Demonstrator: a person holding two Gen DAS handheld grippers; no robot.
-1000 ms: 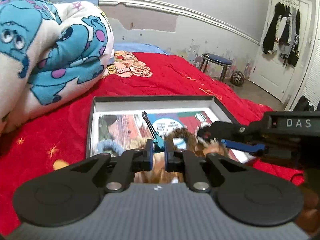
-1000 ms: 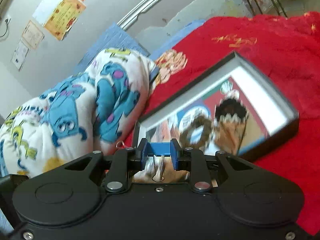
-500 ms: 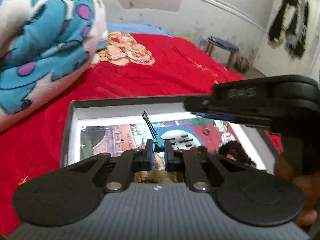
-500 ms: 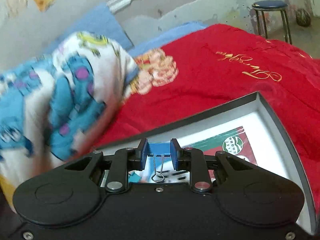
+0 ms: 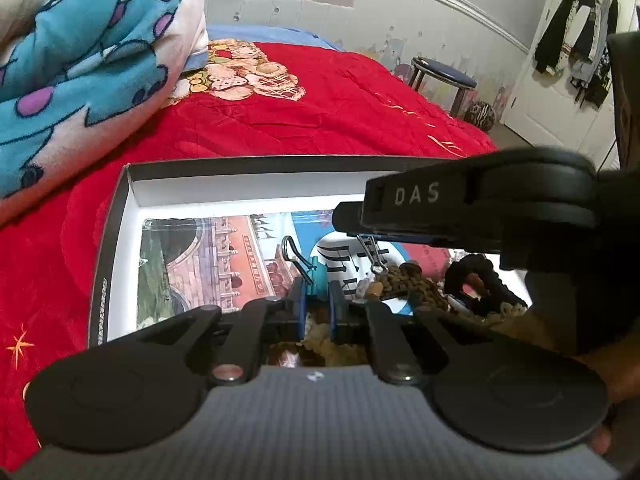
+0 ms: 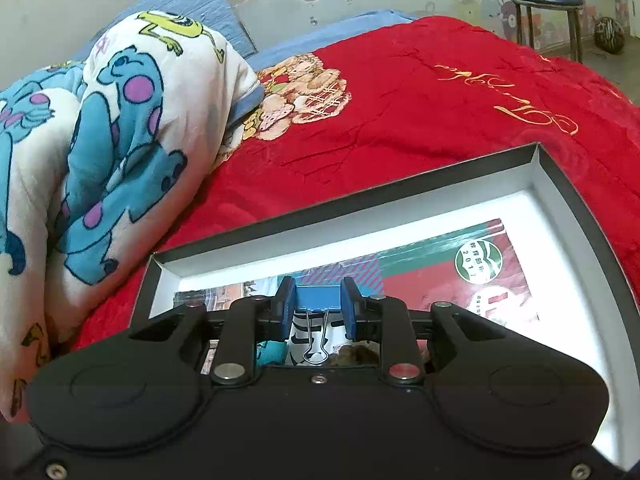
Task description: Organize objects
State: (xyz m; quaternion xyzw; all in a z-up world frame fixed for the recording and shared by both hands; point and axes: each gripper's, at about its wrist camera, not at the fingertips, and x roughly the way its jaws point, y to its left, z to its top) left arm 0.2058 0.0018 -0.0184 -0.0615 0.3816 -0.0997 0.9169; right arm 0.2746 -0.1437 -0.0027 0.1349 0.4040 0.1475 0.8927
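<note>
Both clamped on binder clips over shallow box (image 6: pixel 568 184): right gripper (image 6: pixel 318 312) on blue binder clip (image 6: pixel 318 298), left gripper (image 5: pixel 316 300) on teal binder clip (image 5: pixel 320 278). Light, stiff, slick; grip bodies, not wire handles.

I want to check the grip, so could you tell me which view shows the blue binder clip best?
The right wrist view: the blue binder clip sits centred between the right gripper pads, wire handles hanging. The left wrist view shows only its edge and handles under that gripper.

The box (image 5: pixel 120 216) lies on the bed (image 5: pixel 320 112), blanket (image 5: pixel 80 60) behind-left, stool (image 5: pixel 444 76) beyond.
</note>
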